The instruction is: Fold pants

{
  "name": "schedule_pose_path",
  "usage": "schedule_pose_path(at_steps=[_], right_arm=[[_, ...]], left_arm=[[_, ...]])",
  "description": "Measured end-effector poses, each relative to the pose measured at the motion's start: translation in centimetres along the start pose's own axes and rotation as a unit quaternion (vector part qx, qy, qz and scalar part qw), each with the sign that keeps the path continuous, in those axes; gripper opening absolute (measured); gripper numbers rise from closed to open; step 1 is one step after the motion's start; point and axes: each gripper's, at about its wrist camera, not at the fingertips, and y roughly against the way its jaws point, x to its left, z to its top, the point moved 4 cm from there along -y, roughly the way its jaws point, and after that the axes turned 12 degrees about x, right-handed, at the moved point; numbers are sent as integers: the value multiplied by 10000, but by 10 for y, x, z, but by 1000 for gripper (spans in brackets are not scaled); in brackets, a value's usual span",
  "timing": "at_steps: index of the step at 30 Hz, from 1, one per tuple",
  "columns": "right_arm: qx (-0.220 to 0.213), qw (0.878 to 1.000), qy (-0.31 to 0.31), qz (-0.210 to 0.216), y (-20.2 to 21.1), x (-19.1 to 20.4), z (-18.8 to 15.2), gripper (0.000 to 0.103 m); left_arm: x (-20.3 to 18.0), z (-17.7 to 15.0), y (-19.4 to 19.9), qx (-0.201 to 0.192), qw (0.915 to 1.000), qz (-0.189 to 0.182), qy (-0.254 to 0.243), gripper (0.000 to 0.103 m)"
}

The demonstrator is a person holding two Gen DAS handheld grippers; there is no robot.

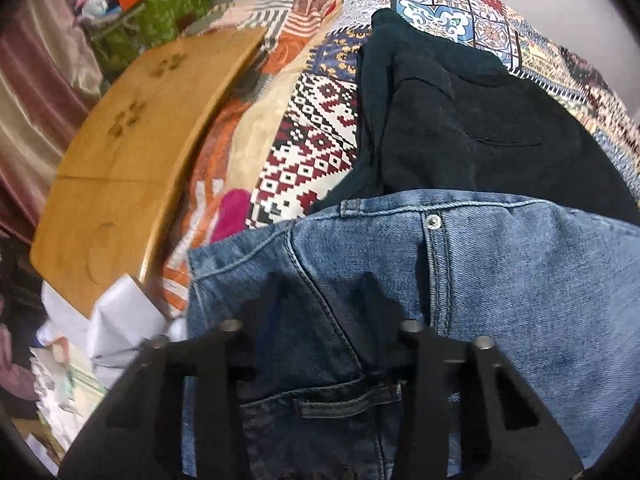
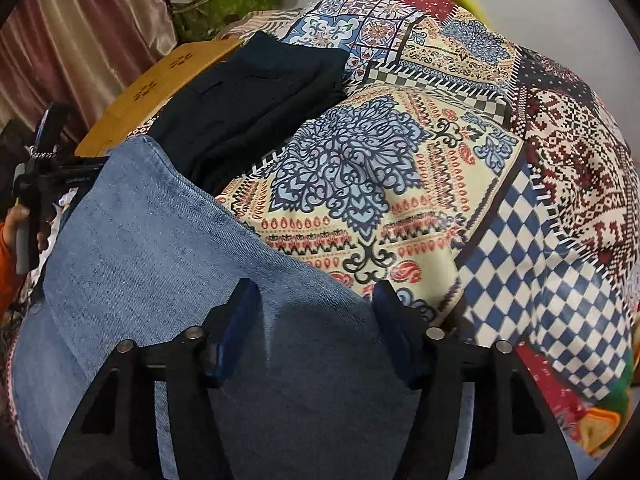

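Note:
Blue jeans [image 1: 500,264] lie on a patterned bedspread [image 1: 316,136]. The left wrist view shows their waistband, button and fly. My left gripper [image 1: 320,292] is open just above the denim near the fly, and its fingertips are dark against the cloth. The right wrist view shows a plain stretch of the jeans [image 2: 144,232]. My right gripper [image 2: 316,296] is open over the edge of the denim, with its right finger by the bedspread [image 2: 400,184]. The left gripper and the hand holding it [image 2: 44,176] appear at the far left.
Folded dark pants [image 1: 460,120] lie just beyond the jeans and also show in the right wrist view [image 2: 256,96]. A wooden lap table [image 1: 132,152] stands at the left. White cloth [image 1: 120,320] lies below it. A green bag [image 2: 224,8] and curtains [image 2: 80,40] are behind.

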Motion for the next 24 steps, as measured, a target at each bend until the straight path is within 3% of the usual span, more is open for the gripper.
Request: schedule_pose_path(at_steps=[1, 2, 5, 9, 16, 20, 22, 24], right_arm=[[-9, 10000, -32, 48, 1, -1, -1, 47], [-11, 9999, -89, 124, 2, -1, -2, 33], [-56, 9999, -149, -12, 8, 3, -8, 13], [-441, 9964, 209, -686, 25, 18, -16, 9], [-1329, 9834, 130, -1229, 70, 23, -10, 7], [-1193, 9863, 65, -1140, 63, 24, -16, 5], [-1134, 9880, -14, -1051, 57, 27, -26, 5], [-1147, 9886, -94, -972, 54, 30, -34, 5]], left_arm=[[0, 1, 1, -13, 10000, 69, -29, 21], [-1, 1, 1, -19, 9999, 126, -112, 21], [-2, 0, 4, -100, 9991, 313, -285, 18], [0, 3, 22, -355, 9971, 577, -340, 12], [6, 17, 66, -896, 9932, 706, -241, 5], [18, 10, 64, -895, 9923, 853, -7, 1], [28, 1, 52, -678, 9954, 664, 141, 1], [40, -10, 40, -432, 9983, 244, 317, 1]])
